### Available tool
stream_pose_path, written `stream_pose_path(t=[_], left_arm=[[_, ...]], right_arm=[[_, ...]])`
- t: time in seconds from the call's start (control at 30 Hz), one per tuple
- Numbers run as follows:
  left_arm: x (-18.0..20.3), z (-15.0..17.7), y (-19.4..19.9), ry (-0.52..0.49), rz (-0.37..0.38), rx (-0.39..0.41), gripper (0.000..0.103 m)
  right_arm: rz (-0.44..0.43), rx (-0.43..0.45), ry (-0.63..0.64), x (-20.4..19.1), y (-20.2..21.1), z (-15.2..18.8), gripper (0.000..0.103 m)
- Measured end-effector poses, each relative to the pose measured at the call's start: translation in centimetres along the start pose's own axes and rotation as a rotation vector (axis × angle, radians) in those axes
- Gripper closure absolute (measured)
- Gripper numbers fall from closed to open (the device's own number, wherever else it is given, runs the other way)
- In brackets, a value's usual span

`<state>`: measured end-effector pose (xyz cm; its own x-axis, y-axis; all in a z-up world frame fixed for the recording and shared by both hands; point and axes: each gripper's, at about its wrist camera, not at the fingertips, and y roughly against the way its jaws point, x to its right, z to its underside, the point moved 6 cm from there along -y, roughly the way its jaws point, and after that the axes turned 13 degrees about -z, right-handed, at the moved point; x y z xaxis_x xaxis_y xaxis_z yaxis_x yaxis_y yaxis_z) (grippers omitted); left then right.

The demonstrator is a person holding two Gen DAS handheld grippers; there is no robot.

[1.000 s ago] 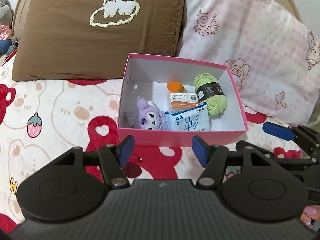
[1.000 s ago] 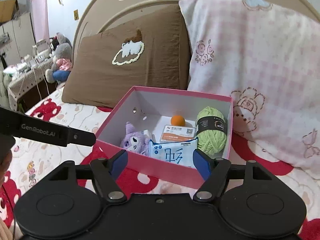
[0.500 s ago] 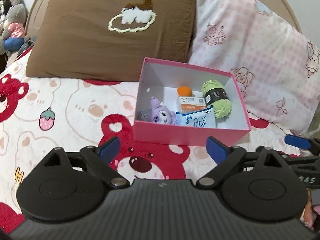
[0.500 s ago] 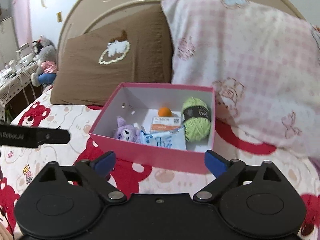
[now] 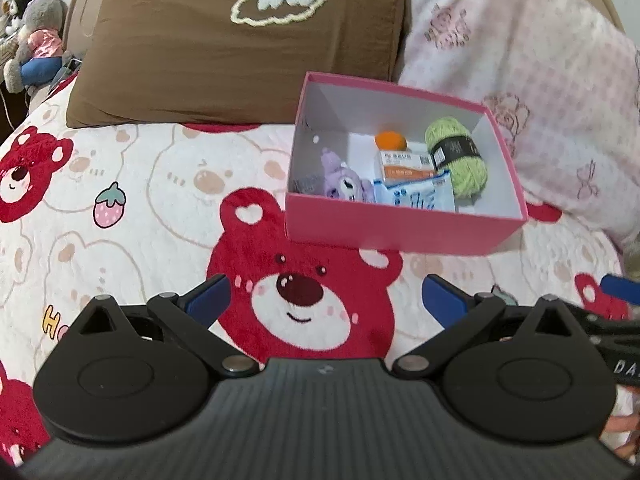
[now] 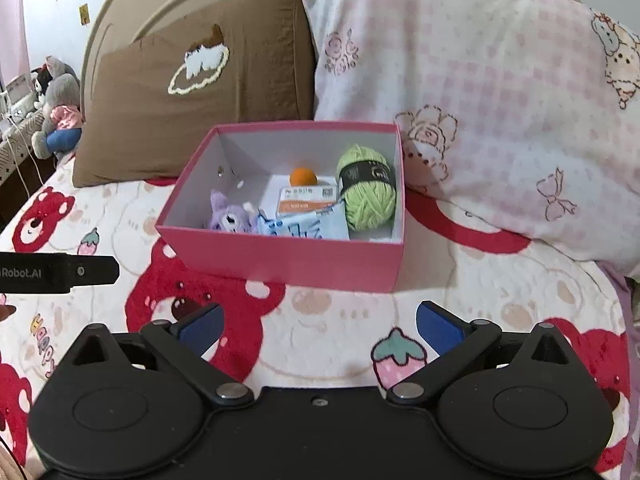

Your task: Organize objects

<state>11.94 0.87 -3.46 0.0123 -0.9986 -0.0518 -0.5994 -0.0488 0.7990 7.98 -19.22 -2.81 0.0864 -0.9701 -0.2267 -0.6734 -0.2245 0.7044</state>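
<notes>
A: Bed (image 6: 328,340) with a soft bear quilt; the box (image 6: 288,258) sits near the pillows (image 6: 480,100), already holding yarn (image 6: 370,194), plush (image 6: 232,214), packets.

B: Left gripper (image 5: 324,294) opening, right gripper (image 6: 320,324) spread wide, both empty.

A: Risk?

B: The box could tip on that soft quilt if nudged. Nothing blocks the way.

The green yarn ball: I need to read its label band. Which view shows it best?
The right wrist view: the green yarn ball sits nearer the centre, sharper, its black band facing the camera. The left wrist view shows it smaller, off to the right, slightly blurred.
</notes>
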Motion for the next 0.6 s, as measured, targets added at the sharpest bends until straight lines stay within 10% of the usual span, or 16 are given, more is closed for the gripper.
stream_pose_path(t=[0.6], left_arm=[[1.2,0.4,0.4,-0.030,-0.022,0.020,0.000]], right_arm=[[0.018,0.019,-0.022,0.8,0.7,1.7,0.000]])
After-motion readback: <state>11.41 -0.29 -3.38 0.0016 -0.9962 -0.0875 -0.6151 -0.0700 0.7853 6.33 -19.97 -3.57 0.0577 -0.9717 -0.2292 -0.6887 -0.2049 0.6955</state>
